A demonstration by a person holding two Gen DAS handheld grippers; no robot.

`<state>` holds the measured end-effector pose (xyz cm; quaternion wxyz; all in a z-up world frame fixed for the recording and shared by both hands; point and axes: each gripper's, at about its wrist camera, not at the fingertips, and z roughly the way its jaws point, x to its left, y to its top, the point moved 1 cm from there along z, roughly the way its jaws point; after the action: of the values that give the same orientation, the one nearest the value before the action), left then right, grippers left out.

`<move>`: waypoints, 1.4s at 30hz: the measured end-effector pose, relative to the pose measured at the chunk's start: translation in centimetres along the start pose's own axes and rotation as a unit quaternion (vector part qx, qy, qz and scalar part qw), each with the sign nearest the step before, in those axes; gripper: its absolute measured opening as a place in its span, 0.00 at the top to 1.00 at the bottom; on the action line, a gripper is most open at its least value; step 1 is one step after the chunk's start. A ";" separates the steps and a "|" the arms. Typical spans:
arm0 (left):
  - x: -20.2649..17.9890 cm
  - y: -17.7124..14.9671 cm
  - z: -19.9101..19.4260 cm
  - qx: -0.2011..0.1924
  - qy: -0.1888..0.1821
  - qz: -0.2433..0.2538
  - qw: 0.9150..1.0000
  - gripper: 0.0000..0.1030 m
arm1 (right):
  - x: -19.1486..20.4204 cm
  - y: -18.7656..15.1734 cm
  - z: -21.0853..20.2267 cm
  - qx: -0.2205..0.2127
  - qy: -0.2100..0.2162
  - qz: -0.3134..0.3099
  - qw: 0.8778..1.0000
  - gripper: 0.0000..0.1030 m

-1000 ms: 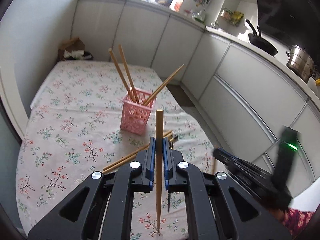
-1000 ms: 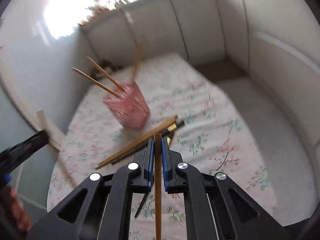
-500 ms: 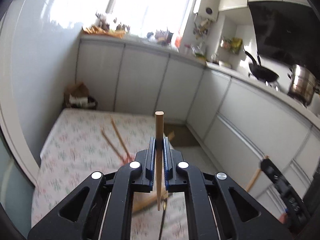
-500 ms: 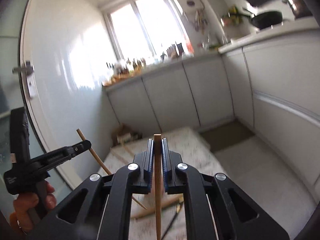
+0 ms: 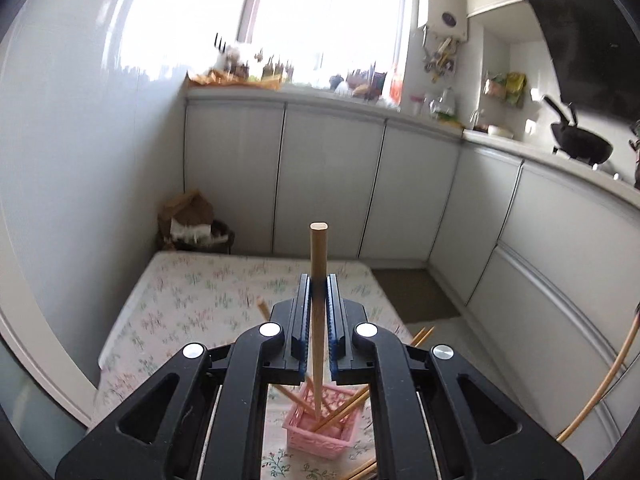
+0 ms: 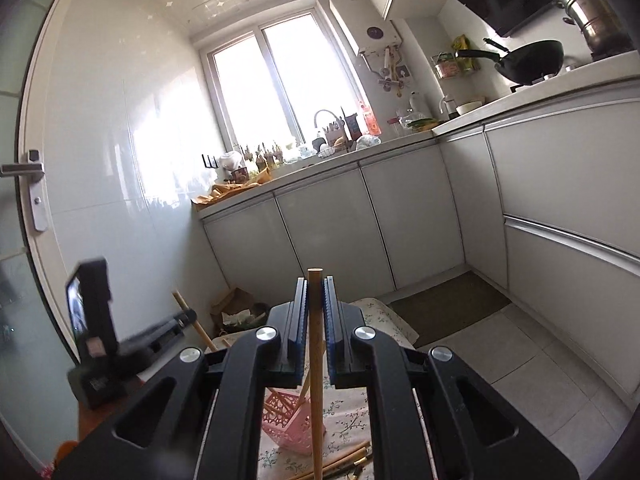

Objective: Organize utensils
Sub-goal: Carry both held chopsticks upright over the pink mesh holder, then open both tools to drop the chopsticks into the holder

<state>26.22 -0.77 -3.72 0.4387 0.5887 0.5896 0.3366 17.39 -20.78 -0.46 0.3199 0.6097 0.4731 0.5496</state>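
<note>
At the far left of the right wrist view, the black left gripper (image 6: 188,316) is showing from the side, a little blurred, pinching a light wooden chopstick (image 6: 191,322) that is sticking up past its jaws at a slant. In its own view the left gripper (image 5: 319,300) is pressing its blue-padded jaws together on that round wooden chopstick (image 5: 318,280), which is standing nearly upright between them, its flat top rising above the fingertips and its lower end hanging over the pink plastic lattice basket (image 5: 320,434).

The basket is sitting below the gripper on the white floral tablecloth (image 5: 192,300), with three more wooden chopsticks (image 5: 340,410) leaning out of it. Other loose chopsticks (image 5: 362,470) are lying on the cloth just right of the basket.

Further right, the right gripper (image 6: 316,308) is clamping its jaws on a second wooden chopstick (image 6: 316,380), holding it upright; the stick's lower part is passing in front of the pink basket (image 6: 286,424), which is appearing tilted here. Whether the stick's tip is touching the basket cannot be told. A bundle of wooden and dark chopsticks (image 6: 344,460) is lying on the cloth to the near right of the basket.

At the far right edge of the left wrist view, the second chopstick (image 5: 600,384) is curving upward.
</note>
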 end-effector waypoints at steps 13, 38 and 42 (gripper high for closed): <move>3.6 -0.9 -6.7 -0.085 0.025 -0.053 0.995 0.21 | 5.1 1.1 4.4 -0.036 0.026 -0.014 0.999 0.92; 10.0 -0.2 -9.7 -0.085 0.085 -0.128 0.984 0.09 | 7.6 -6.7 11.6 -0.017 0.000 -0.056 0.998 0.66; 9.1 -0.3 -9.8 -0.076 0.076 -0.113 0.988 0.08 | 6.3 -5.8 8.5 -0.012 -0.008 -0.047 0.999 0.55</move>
<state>17.85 9.42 -1.26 0.4716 0.4558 0.6565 0.3727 24.02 -11.80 -5.06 0.3561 0.5872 0.4921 0.5350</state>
